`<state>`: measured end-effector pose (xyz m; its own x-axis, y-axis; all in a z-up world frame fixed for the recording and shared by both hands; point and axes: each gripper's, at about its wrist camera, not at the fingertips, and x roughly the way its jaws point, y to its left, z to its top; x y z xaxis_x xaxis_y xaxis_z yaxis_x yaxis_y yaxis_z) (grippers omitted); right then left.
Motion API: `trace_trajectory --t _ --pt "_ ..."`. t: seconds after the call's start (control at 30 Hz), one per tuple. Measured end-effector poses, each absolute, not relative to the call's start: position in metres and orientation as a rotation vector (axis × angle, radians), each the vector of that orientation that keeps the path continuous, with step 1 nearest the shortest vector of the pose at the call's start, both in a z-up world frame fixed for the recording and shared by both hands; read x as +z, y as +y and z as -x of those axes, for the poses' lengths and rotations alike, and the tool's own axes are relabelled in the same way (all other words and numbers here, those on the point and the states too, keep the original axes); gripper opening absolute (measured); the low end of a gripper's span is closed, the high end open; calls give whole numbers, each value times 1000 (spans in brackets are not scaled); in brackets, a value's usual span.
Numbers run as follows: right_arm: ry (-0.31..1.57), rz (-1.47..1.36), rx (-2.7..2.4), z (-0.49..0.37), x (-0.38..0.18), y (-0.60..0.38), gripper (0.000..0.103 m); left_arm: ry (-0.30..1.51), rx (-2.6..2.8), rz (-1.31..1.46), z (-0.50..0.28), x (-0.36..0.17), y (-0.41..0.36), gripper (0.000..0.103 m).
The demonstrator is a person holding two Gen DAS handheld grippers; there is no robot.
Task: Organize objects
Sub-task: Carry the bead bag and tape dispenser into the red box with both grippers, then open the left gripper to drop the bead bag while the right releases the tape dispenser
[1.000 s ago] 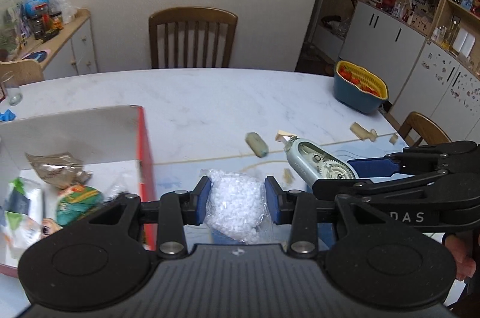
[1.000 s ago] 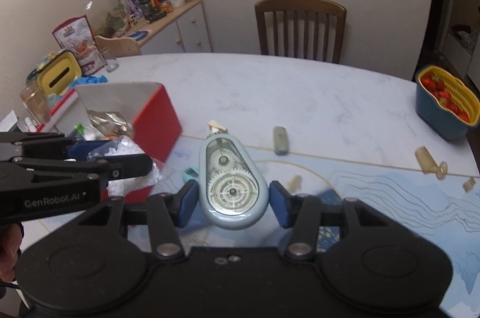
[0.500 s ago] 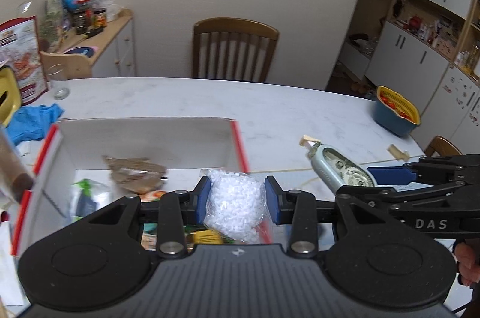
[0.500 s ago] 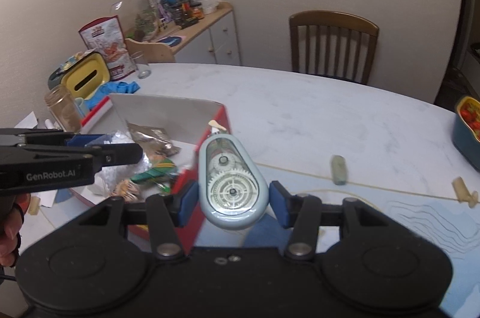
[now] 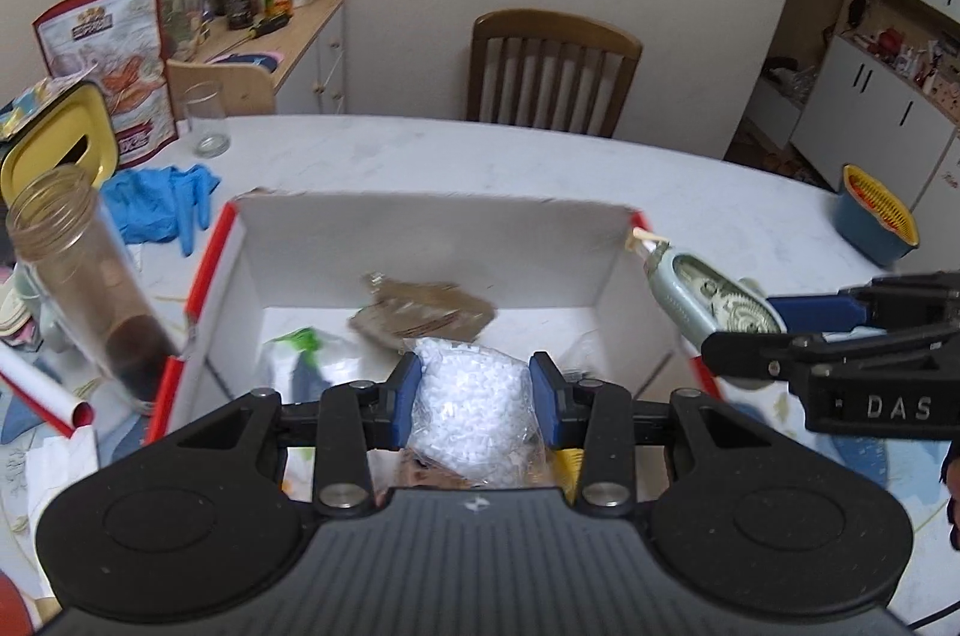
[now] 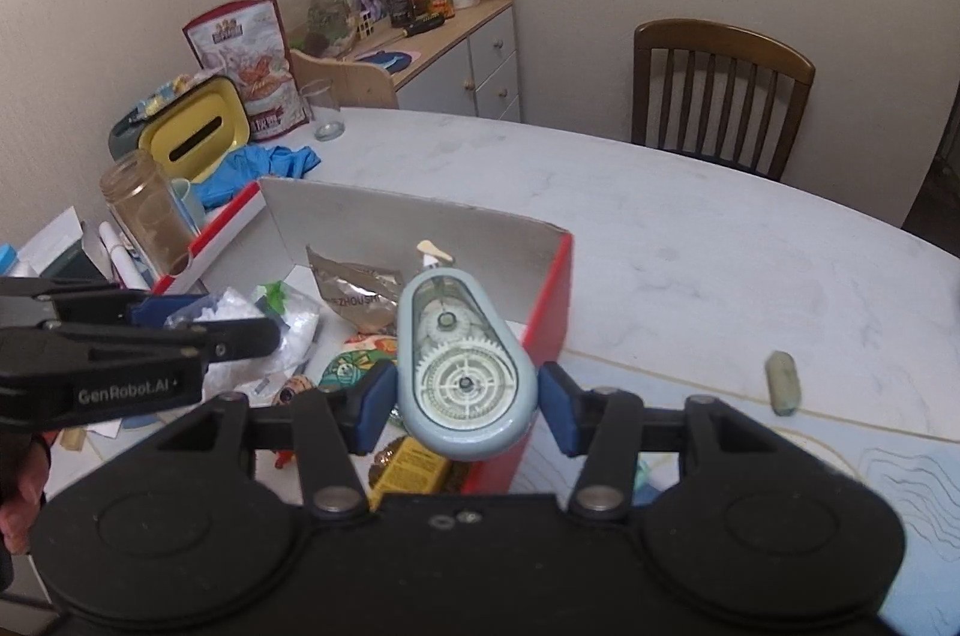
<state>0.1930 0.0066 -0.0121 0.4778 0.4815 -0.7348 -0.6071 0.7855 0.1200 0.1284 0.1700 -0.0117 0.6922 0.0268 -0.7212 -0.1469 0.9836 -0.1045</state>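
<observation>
The left gripper is clamped on a clear bag of white pellets above the open red-and-white box. The right gripper pinches a pale-blue correction-tape dispenser over the box's wall at three o'clock. Released there, the dispenser could strike that rim and tumble onto the table; the slack bag might snag.

Both look down and forward from just behind the fingers, close above the box on the table. Both show the box, chair and cupboard.
</observation>
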Motion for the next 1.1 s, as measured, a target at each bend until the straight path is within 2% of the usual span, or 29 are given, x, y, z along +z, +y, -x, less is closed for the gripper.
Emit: trace_trajectory --t 0.5,1.1 --pt "895 302 657 -200 -55 75 51 879 139 114 -145 -51 205 38" --pt "915 388 667 -197 -77 92 51 966 121 128 -156 -78 212 38"
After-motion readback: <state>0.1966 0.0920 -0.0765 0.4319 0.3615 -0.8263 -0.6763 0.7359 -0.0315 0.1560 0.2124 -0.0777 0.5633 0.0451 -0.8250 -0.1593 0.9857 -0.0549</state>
